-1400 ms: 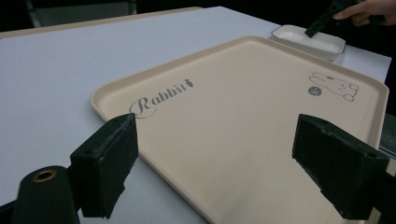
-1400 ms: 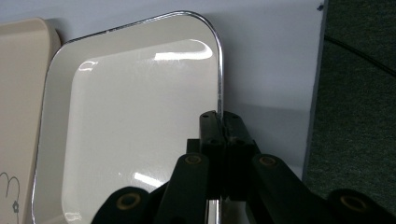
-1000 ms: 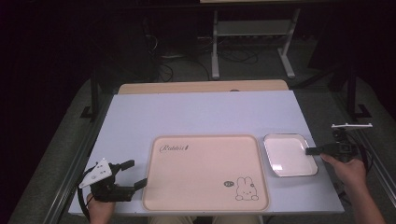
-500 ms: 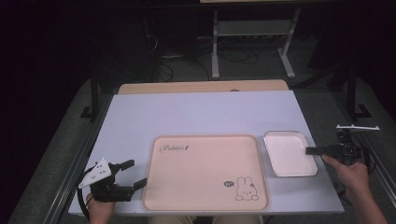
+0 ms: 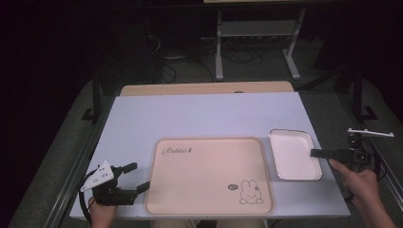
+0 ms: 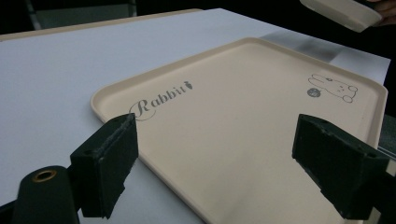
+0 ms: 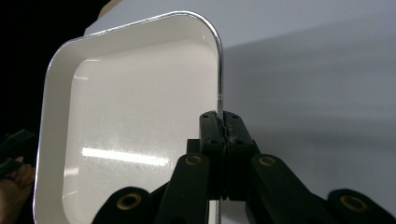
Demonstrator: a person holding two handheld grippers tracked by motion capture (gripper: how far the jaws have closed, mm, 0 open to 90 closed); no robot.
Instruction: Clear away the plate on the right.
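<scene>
A shallow white square dish (image 5: 292,154) hangs just above the table's right side, beside the beige rabbit tray (image 5: 209,173). My right gripper (image 5: 317,153) is shut on the dish's right rim; in the right gripper view the jaws pinch the thin rim of the dish (image 7: 126,116) at the gripper (image 7: 220,122). At the front left corner my left gripper (image 5: 138,176) stands open, its jaws facing the tray's left edge. In the left gripper view the tray (image 6: 243,121) lies between and beyond the spread jaws of my left gripper (image 6: 219,158), with the dish (image 6: 343,11) at the top right.
The white table (image 5: 204,114) has a wooden strip (image 5: 204,88) along its far edge. Dark floor with metal stand legs (image 5: 256,42) lies beyond. A black rail (image 5: 78,161) runs along the table's left side.
My right gripper has carried the dish a little to the right and upward. The left gripper has stayed where it was.
</scene>
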